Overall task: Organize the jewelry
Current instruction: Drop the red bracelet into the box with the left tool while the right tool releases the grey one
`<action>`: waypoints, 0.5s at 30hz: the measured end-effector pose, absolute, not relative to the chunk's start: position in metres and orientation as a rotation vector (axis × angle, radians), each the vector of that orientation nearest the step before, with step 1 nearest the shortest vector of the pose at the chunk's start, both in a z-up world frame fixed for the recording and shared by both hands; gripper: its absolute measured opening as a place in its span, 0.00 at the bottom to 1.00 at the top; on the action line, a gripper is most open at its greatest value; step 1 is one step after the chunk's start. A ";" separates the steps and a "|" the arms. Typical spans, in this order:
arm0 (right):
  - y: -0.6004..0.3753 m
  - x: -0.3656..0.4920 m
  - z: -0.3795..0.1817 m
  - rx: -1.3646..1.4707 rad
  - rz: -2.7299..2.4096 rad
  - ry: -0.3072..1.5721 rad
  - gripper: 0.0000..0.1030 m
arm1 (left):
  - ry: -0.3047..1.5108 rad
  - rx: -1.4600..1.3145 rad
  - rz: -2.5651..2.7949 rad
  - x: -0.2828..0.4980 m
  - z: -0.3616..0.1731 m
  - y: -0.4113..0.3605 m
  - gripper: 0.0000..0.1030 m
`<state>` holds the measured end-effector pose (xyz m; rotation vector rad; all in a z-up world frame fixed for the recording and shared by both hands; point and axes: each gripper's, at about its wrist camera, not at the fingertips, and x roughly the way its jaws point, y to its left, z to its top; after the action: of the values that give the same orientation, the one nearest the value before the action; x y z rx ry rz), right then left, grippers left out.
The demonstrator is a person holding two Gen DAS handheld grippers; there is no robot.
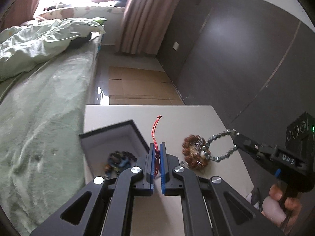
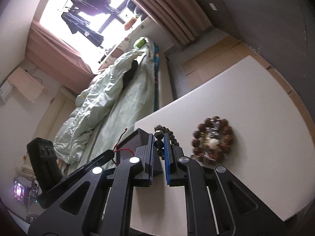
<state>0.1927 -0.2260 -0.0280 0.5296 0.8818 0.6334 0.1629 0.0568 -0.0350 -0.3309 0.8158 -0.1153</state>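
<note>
A red cord bracelet (image 1: 157,137) is clamped between the nearly closed pads of the left gripper (image 1: 157,147), just beside the open box (image 1: 110,135) on the white table (image 1: 196,118). A grey bead bracelet (image 1: 222,145) is pinched by the closed right gripper (image 2: 159,137), on the far side of the brown bead bracelet (image 1: 194,151) from the box. Further beads (image 1: 120,160) are seen inside the box.

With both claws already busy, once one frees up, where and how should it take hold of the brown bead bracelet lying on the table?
Grip the brown bead bracelet on one side of its ring, one finger inside the loop and one outside, coming straight down from above. It lies flat on the white table, so there is nothing to get under from the side. Probably take the side away from the grey bead bracelet, which overlaps it.
</note>
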 end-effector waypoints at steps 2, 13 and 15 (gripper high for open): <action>-0.219 0.192 -0.026 0.530 0.649 0.871 0.10 | 0.811 -0.341 -0.102 0.164 -0.034 0.066 0.02; -0.174 0.191 -0.019 0.496 0.740 0.861 0.10 | 0.843 -0.398 0.003 0.179 -0.048 0.099 0.04; -0.163 0.191 -0.019 0.486 0.760 0.863 0.10 | 0.844 -0.408 0.015 0.179 -0.048 0.104 0.35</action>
<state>0.1908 -0.1631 -0.0188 0.4863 0.8633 0.7597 0.1787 0.1036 -0.0482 -0.4084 0.8437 0.0155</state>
